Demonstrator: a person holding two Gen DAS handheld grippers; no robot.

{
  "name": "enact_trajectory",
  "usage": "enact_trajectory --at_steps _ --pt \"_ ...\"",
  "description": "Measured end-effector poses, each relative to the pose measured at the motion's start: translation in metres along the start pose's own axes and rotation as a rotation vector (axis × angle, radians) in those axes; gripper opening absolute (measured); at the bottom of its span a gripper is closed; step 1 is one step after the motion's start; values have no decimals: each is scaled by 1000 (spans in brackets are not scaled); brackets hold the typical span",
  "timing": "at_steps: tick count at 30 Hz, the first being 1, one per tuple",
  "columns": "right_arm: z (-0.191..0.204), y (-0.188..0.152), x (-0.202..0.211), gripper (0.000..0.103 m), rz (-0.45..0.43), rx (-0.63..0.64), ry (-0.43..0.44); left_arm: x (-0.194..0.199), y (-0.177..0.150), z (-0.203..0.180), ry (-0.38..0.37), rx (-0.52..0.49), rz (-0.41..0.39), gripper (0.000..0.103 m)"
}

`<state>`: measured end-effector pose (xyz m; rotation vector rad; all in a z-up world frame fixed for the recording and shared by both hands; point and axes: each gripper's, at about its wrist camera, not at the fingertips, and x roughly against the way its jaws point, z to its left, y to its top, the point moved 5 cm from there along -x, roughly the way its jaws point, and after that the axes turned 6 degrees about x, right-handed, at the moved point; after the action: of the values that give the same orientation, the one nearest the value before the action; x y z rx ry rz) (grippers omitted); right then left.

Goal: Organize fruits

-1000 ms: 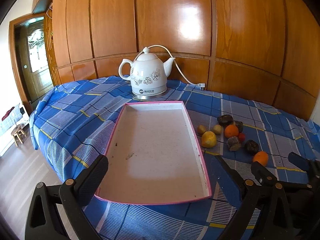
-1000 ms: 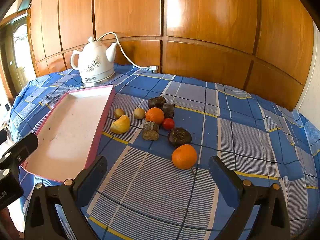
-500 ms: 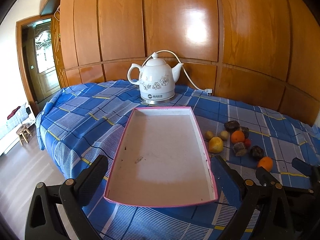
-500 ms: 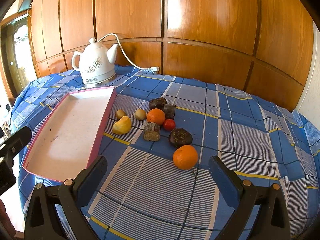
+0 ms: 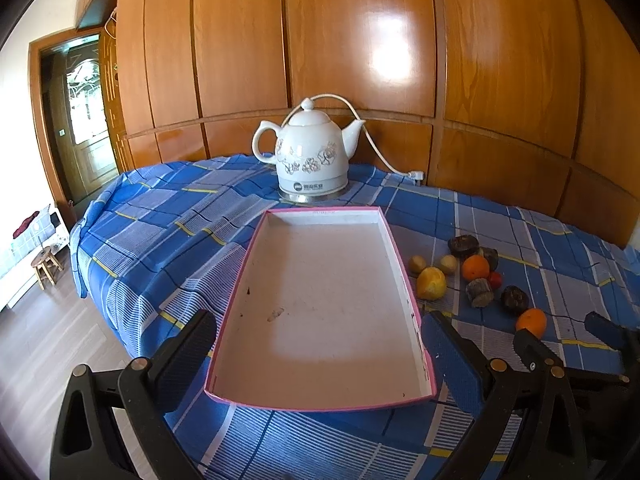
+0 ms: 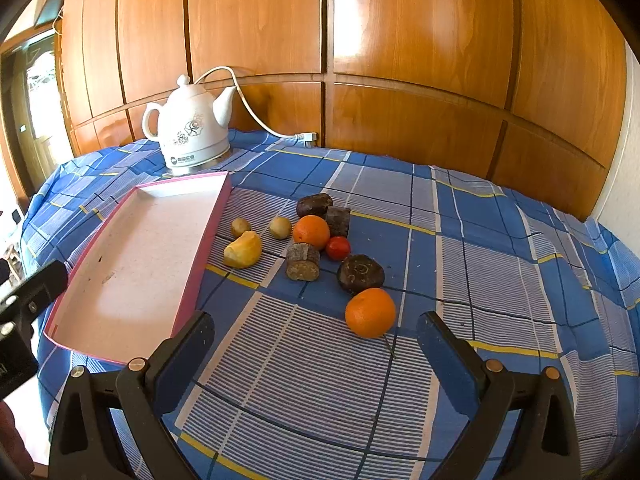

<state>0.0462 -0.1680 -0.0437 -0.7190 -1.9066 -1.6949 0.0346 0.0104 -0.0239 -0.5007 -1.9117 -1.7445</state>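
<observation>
Between the wide-spread fingers of the right gripper (image 6: 316,340) lies bare checked tablecloth (image 6: 480,216); this gripper is released and touches nothing, with the near orange (image 6: 370,312) just beyond its fingertips. The left gripper (image 5: 320,340), likewise fully spread and empty, hovers over the near end of the pink-rimmed tray (image 5: 400,248), which holds no fruit. Right of the tray, the fruits sit in a loose cluster on the cloth: a yellow fruit (image 6: 243,249) close to the tray wall, two small pale fruits (image 6: 280,227), a far orange (image 6: 311,232), a small red fruit (image 6: 338,247), and four dark brown pieces (image 6: 361,273) among them. A white kettle (image 6: 191,132) with its cord stands behind the tray's far edge. Sorting appears not yet begun. Likely hazards: round fruit may roll off across the cloth if nudged by one finger before the grip closes; closely packed neighbours, such as the red fruit beside the far orange, may be knocked aside; a snag may drag the cloth.
</observation>
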Motion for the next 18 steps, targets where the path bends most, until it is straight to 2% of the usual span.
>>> enact_trajectory --at_steps 18 --pt "-4 1 2 103 -10 -9 1 0 -4 -6 -26 -13 15 103"
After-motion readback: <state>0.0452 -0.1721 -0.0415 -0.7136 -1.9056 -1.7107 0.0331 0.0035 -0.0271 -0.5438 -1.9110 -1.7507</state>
